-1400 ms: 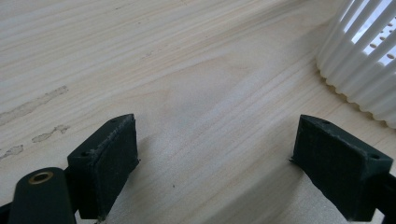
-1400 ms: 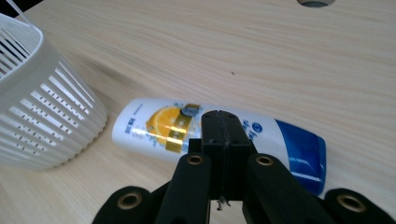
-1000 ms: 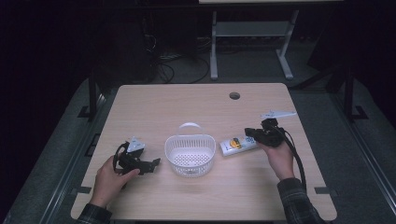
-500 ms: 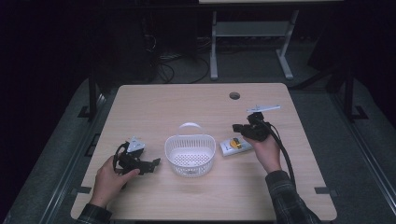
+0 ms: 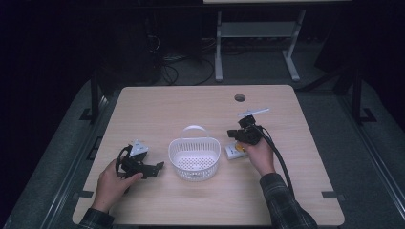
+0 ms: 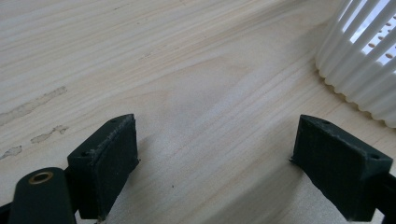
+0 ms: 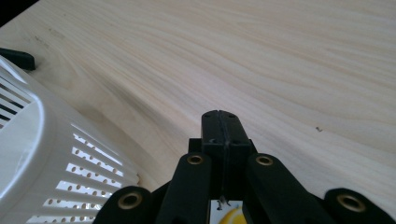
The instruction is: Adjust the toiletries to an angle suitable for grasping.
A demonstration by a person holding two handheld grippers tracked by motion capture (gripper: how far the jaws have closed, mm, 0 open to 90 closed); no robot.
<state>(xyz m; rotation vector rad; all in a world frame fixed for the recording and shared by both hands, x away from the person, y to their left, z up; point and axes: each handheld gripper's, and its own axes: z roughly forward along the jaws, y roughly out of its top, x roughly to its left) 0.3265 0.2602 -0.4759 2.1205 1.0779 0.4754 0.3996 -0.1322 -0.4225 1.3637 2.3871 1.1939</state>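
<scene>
High view: white slotted basket [image 5: 195, 158] sits mid-tabletop [image 5: 200, 105], handle toward the far side. Right hand-held gripper [image 5: 237, 135] is just right of the basket, over a small white packet w/ a yellow mark [image 5: 232, 151] that lies on the wood near the basket's right wall; can't tell from here whether the packet is off the surface. Left hand-held gripper [image 5: 155, 168] rests low on the tabletop just left of the basket, pointing at it, prob. parked so it's ready to steady the basket w/o blocking the drop path. Left gripper view: jaws spread wide, nothing between them but bare wood; basket wall [image 6: 362, 60] at the upper right, near but apart. Right gripper view: jaws pressed together, tips meeting w/ no gap to see, and a bit of the white/yellow packet [image 7: 224, 213] peeks out beneath the linkage, so whether it's truly pinched is unclear. Basket rim [image 7: 32, 154] is just to the left, so the packet is outside, beside it; likely next is a lift and short carry over the rim.
</scene>
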